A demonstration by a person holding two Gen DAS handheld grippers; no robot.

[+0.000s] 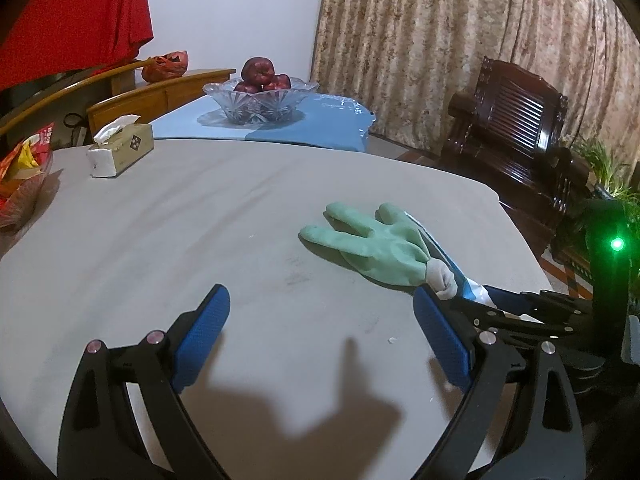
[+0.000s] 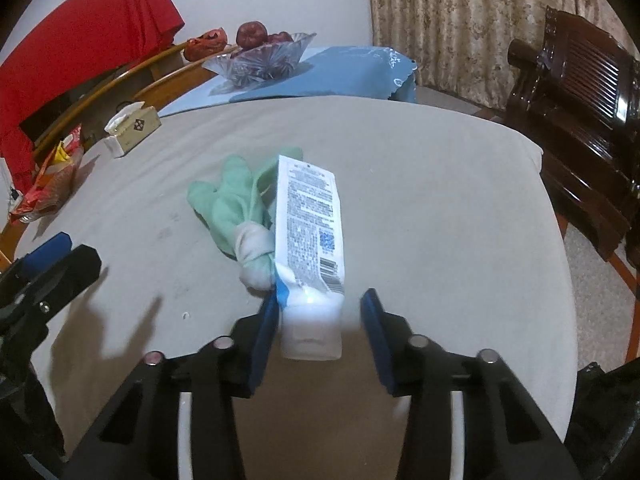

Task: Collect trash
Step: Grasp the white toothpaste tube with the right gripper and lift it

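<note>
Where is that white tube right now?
In the right wrist view the tube lies mid-table, its cap end between the right gripper's not-yet-closed jaws, with the green glove touching its left side.

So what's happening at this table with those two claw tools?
A person is clearing trash with a handheld claw in each hand. The right claw straddles the cap end of a white tube lying beside a green glove on the table; a gap shows on one side, so no grip yet. The left claw hovers open and empty.
</note>
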